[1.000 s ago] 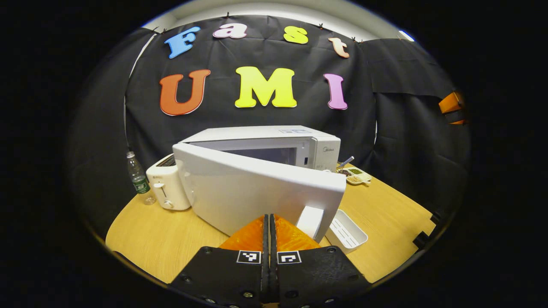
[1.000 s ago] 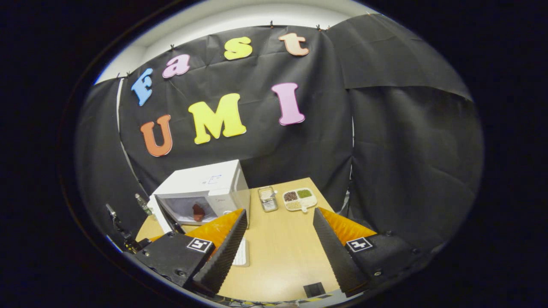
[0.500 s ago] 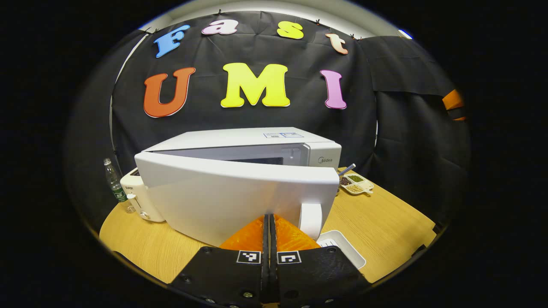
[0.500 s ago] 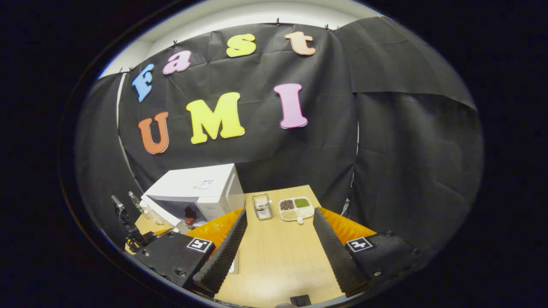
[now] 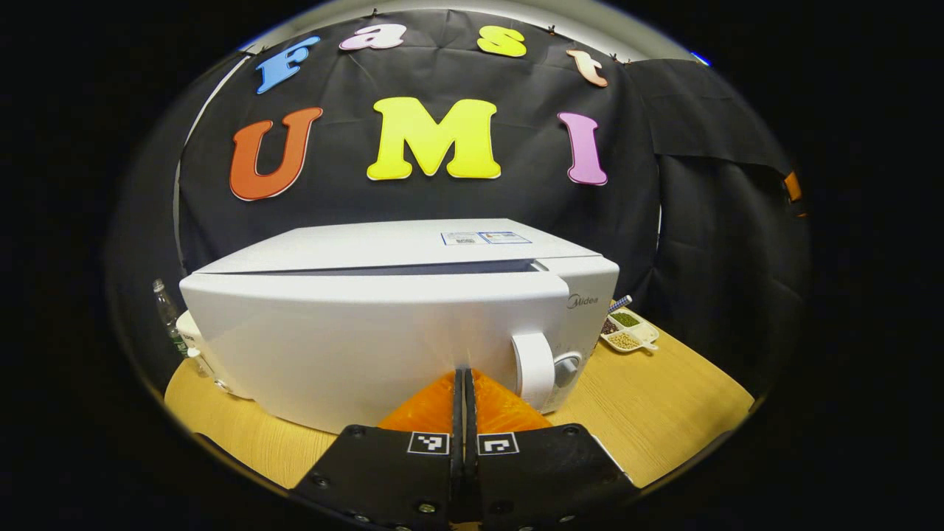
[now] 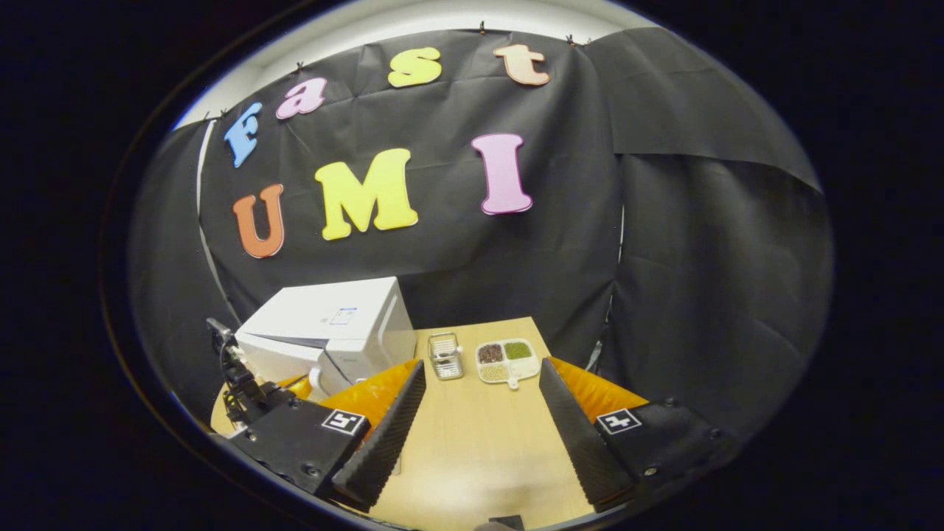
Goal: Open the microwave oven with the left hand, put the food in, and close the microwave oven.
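Microwave door (image 5: 354, 346) looks almost shut; the clenched left hand-held gripper (image 5: 464, 376) pressing off-centre might leave it unlatched, while the right hand-held gripper (image 6: 479, 402) hangs released

My left gripper view sits low and close, facing the microwave (image 5: 398, 324) door head-on. My right gripper view looks down from higher and farther back; both share the microwave (image 6: 332, 332) and worktop (image 6: 479, 435).

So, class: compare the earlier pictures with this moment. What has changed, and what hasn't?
The microwave door has swung from wide open to almost shut, pushed by the closed left tongs. The right tongs stay open and empty over the table; the sectioned dish hasn't moved.
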`<state>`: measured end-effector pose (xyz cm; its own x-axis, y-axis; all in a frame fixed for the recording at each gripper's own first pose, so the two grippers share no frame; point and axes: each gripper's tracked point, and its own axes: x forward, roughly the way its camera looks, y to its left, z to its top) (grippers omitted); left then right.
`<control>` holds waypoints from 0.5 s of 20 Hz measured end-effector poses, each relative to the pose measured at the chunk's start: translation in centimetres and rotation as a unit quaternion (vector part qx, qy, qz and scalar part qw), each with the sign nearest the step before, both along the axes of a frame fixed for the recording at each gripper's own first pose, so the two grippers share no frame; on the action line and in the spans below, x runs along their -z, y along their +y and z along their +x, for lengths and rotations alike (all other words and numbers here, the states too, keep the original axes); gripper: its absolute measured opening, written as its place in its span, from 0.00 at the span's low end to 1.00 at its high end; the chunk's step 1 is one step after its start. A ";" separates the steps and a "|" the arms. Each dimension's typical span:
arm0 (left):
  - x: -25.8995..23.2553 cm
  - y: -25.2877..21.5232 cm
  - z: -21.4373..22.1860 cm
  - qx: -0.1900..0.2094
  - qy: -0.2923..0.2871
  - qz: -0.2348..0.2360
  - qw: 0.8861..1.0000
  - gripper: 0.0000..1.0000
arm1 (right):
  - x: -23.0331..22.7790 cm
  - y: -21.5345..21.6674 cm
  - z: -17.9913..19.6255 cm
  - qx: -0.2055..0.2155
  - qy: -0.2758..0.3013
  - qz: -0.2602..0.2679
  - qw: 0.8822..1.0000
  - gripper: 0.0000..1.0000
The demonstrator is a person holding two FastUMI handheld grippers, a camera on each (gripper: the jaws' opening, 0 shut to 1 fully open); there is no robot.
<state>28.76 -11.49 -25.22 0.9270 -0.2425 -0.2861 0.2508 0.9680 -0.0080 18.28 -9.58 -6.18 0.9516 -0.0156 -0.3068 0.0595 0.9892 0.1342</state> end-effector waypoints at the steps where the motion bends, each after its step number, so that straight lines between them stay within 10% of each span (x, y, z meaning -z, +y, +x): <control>1: 0.0 -0.1 0.6 -0.002 -0.001 0.001 1.000 0.00 | 0.0 -0.2 0.2 0.000 0.001 -0.001 1.000 0.99; 10: 0.1 -0.6 1.6 -0.001 -0.004 0.002 1.000 0.00 | 1.2 -1.3 1.2 0.001 0.010 0.001 1.000 0.99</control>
<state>30.39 -12.13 -25.35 0.9301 -0.2391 -0.2788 0.2483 0.9687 -0.0022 19.44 -10.91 -7.36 0.9450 -0.0174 -0.3267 0.0651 0.9886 0.1354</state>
